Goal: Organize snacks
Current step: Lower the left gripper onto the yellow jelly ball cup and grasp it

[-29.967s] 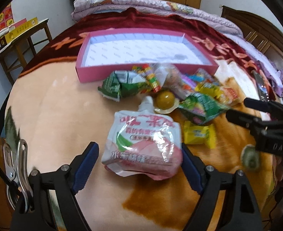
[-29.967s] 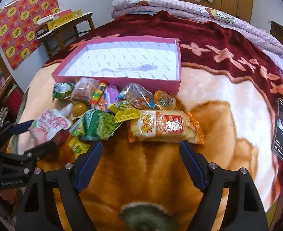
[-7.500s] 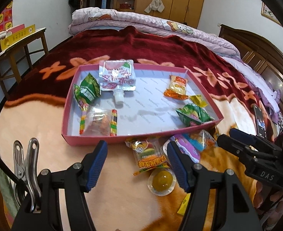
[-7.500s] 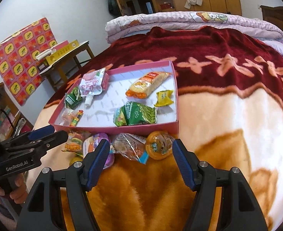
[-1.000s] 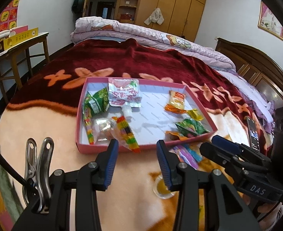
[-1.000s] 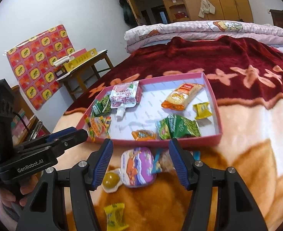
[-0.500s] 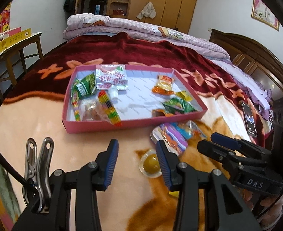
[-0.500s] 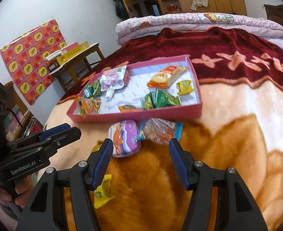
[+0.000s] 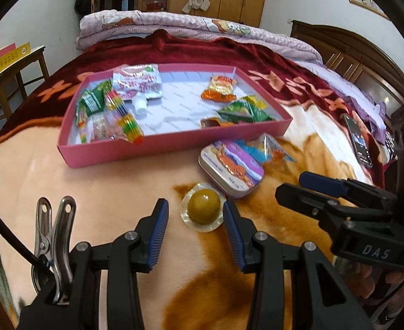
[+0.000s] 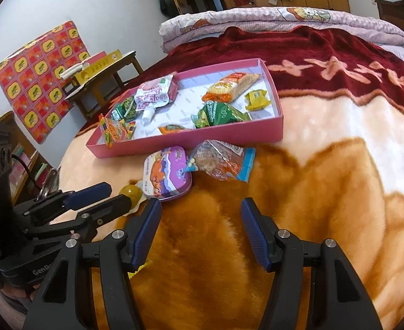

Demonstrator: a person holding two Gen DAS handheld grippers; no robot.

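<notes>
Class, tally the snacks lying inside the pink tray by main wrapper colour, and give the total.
In the pink tray:
Green packets: 2
Orange packets: 2
Yellow packet: 1
White-and-pink spout pouch: 1
Clear bag with rainbow stripes: 1
Total: 7

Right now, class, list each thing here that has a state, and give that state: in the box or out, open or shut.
left gripper: open, around the jelly cup
right gripper: open, empty
jelly cup: sealed, outside
pink box: lidless, partly filled
purple tin: shut, outside
clear snack bag: sealed, outside
drink pouch: capped, in box
</notes>
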